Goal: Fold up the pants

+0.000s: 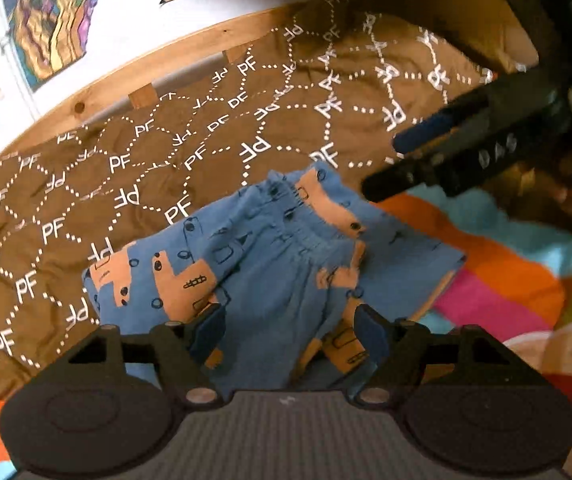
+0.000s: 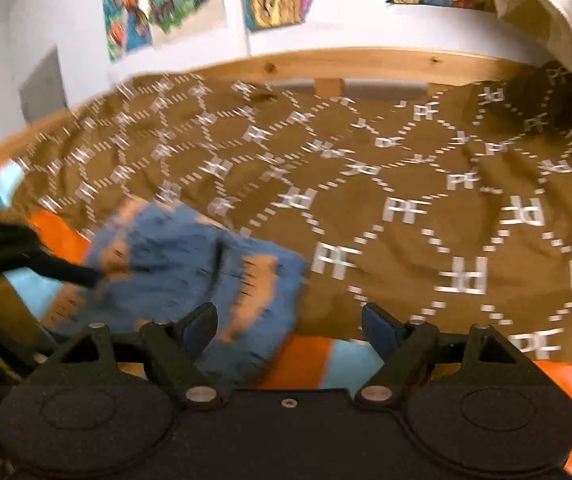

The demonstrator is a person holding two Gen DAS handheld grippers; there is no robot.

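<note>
Both tongs, left tongs (image 1: 288, 330) and right tongs (image 2: 288, 326), are hanging apart, empty, over the folded pants (image 1: 270, 264) on the bed (image 1: 86, 200); I'd be smoothing that top layer flat next.

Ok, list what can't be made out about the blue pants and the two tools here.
- Near edge of the blue patterned fabric pants: left wrist view, hidden behind the left tool, whose open jaws grip nothing.
- Pants' print and folds: right wrist view, smeared by motion blur.
- Right tool: open and empty; from the left wrist view, its body is blurred and cut off by the right edge.
- Multicoloured striped blanket: extent cut off by both frames' lower edges.
</note>
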